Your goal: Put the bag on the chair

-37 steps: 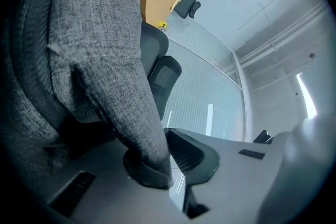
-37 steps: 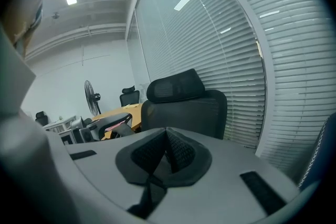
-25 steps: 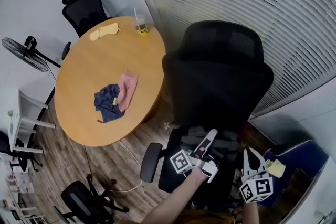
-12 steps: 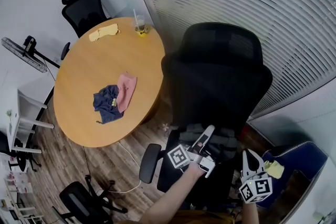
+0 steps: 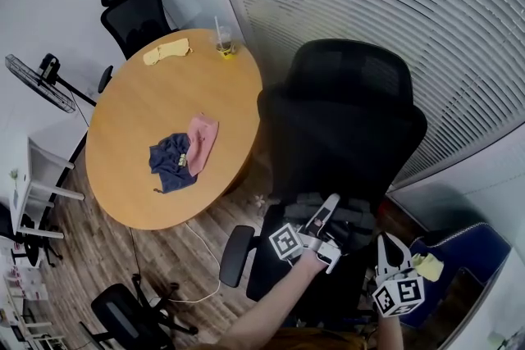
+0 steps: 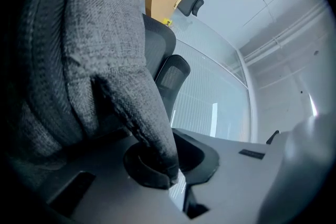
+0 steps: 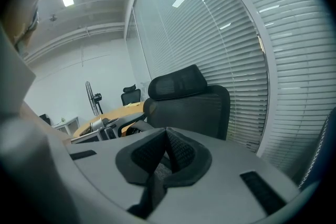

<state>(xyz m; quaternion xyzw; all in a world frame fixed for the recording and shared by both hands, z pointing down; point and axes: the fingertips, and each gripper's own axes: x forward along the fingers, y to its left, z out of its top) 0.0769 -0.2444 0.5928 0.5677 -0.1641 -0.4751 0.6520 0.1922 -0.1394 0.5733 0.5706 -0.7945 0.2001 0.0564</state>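
While the bag (image 5: pixel 354 219) is resting on the chair (image 5: pixel 340 119) seat, the left gripper (image 5: pixel 330 205) is clamping its fabric to steady it; the right gripper (image 5: pixel 392 246) is waiting closed, empty.

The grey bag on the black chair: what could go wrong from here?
The left gripper is shut on a fold of the grey bag; pulling back before opening would probably drag the bag off the black office chair.
The bag looks soft, so it may slump forward once released.
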